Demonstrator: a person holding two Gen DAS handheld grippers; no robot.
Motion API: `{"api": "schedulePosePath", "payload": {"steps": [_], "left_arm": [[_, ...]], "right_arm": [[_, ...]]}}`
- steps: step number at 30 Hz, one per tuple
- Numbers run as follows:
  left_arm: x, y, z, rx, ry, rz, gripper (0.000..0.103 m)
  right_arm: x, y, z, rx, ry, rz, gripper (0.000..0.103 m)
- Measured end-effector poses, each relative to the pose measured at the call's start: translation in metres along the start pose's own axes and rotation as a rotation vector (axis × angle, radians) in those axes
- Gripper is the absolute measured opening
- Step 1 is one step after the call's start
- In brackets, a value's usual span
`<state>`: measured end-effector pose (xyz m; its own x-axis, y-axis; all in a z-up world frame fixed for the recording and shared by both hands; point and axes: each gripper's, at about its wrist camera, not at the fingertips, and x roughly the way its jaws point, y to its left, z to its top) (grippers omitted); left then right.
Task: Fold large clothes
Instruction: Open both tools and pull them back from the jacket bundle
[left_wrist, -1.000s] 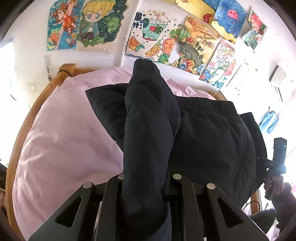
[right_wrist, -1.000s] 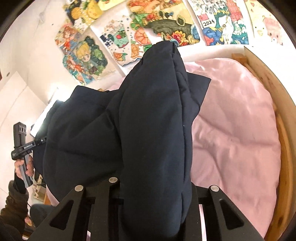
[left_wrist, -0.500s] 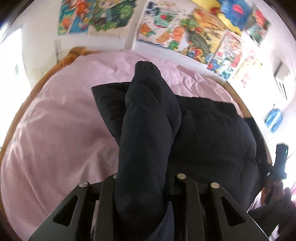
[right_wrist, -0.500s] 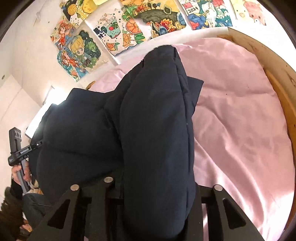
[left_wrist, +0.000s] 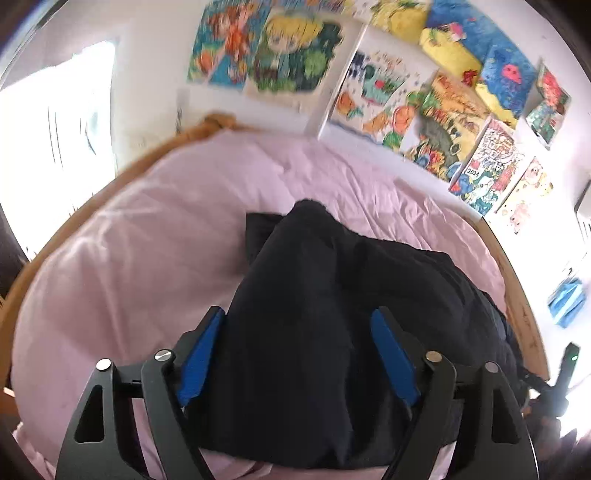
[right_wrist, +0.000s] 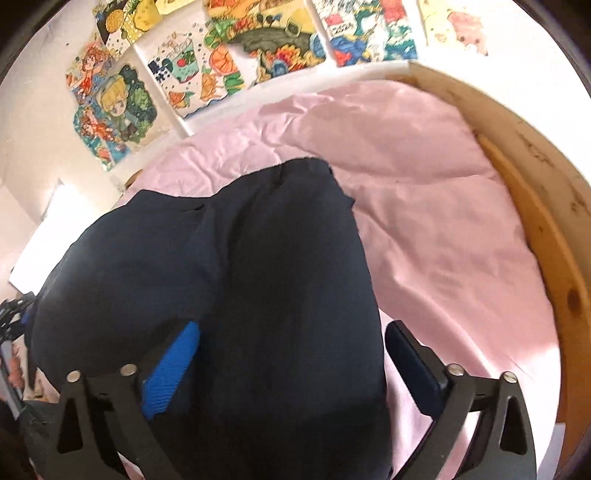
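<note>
Left wrist view: a bulky dark navy garment (left_wrist: 314, 314), seemingly a padded coat, is seen lying in a heap on a bed covered by a pink sheet (left_wrist: 129, 266). The left gripper (left_wrist: 295, 354) is held low over the near end of the garment, with its jaws spread wide; the blue pads (left_wrist: 201, 350) are seen on either side of a raised fold of cloth, and nothing is pinched between them. A wooden bed frame (left_wrist: 74, 225) curves around the sheet, and colourful drawings (left_wrist: 424, 110) are taped to the white wall behind.

Right wrist view: the same garment (right_wrist: 258, 277) fills the middle of the picture, draped toward the left edge of the bed, with bare pink sheet (right_wrist: 443, 240) to its right. The right gripper (right_wrist: 291, 354) is likewise spread, its pads flanking a thick ridge of fabric without closing on it. Whether the pads touch the cloth cannot be told.

The step in hand is judged to be a release: a folded-over part of the coat appears to have been laid down on the rest, and both grips are opened. The fold looks loose and puffy, so the task is thought to be only partly done. For the next move, both grippers would need to be drawn clear of the cloth, and a fresh edge would have to be gripped for another fold, or the bulge pressed flat.
</note>
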<state>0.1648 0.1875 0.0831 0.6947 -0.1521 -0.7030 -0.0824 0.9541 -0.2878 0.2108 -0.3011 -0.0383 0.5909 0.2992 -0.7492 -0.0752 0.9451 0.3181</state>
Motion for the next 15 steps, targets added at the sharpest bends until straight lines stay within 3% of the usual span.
{"api": "schedulePosePath", "payload": {"steps": [5, 7, 10, 15], "left_arm": [[-0.027, -0.025, -0.030, 0.094, -0.137, 0.059, 0.087], [-0.033, -0.035, -0.042, 0.120, -0.171, 0.050, 0.089], [-0.042, -0.051, -0.060, 0.156, -0.217, 0.040, 0.096], [-0.051, -0.084, -0.091, 0.240, -0.260, 0.044, 0.100]], "right_arm": [[-0.023, 0.025, -0.020, -0.080, -0.125, -0.085, 0.103], [-0.032, 0.030, -0.028, -0.102, -0.184, -0.108, 0.103], [-0.050, 0.040, -0.040, -0.109, -0.277, -0.108, 0.103], [-0.074, 0.060, -0.056, -0.120, -0.388, -0.080, 0.103]]}}
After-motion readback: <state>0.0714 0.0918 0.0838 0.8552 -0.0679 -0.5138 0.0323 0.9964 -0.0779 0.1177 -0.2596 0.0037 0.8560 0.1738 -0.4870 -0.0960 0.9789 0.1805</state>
